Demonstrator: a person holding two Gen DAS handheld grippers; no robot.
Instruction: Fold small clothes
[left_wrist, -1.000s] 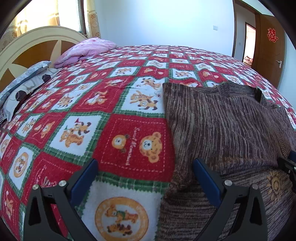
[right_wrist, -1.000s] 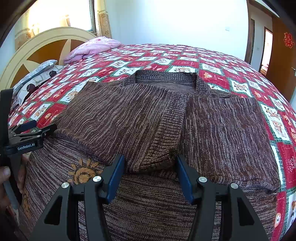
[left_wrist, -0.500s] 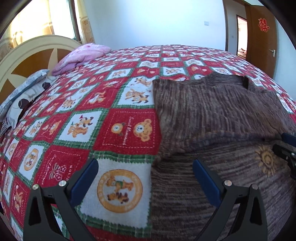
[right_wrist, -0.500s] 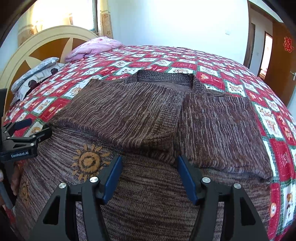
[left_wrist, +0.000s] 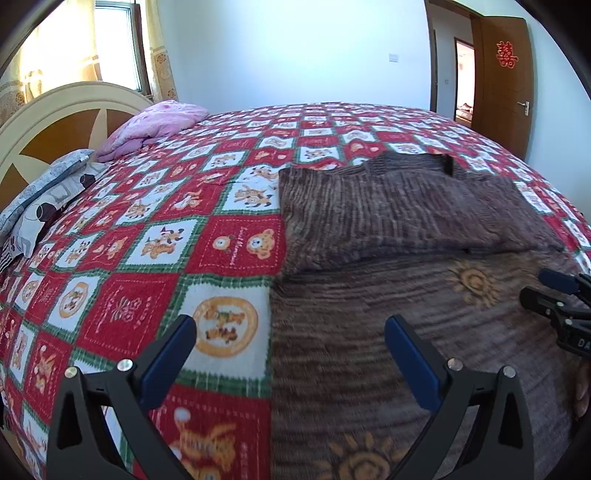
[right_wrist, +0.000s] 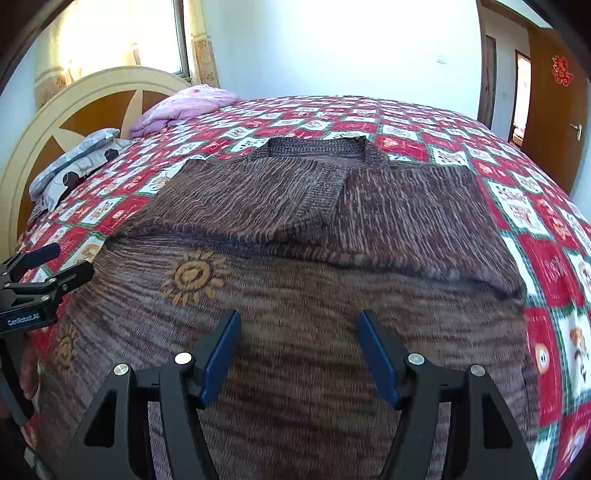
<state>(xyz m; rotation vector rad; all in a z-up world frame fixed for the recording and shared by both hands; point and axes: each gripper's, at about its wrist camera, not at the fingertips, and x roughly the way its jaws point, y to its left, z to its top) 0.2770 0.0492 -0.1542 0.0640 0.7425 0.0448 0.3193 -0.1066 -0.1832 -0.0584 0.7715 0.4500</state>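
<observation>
Although both sleeves are already laid across the chest, the brown knitted sweater (right_wrist: 295, 229) lies otherwise flat on the bed, neckline toward the far edge and hem toward the camera. It occupies the near right portion of the red checked bedspread (left_wrist: 147, 229). The sleeve cuffs meet near the middle of the garment, which narrows it into a rectangle ready for a crosswise fold.

Left tongs (left_wrist: 291, 354): wide apart, holding nothing, hovering over the sweater's left edge where knit meets bedspread. Right tongs (right_wrist: 299, 354): likewise wide and empty, hovering over the lower body of the garment, below the folded sleeves. Each pair is visible at the margin of the other's view, so they flank the hem region.

Judgement: this spacing suits gripping the hem at two points and carrying it up toward the collar. Contact with the fabric cannot be confirmed; the near cloth is blurred.

A pink quilt (left_wrist: 155, 125) and a patterned pillow (left_wrist: 44, 192) lie by the headboard, well apart from the work.
</observation>
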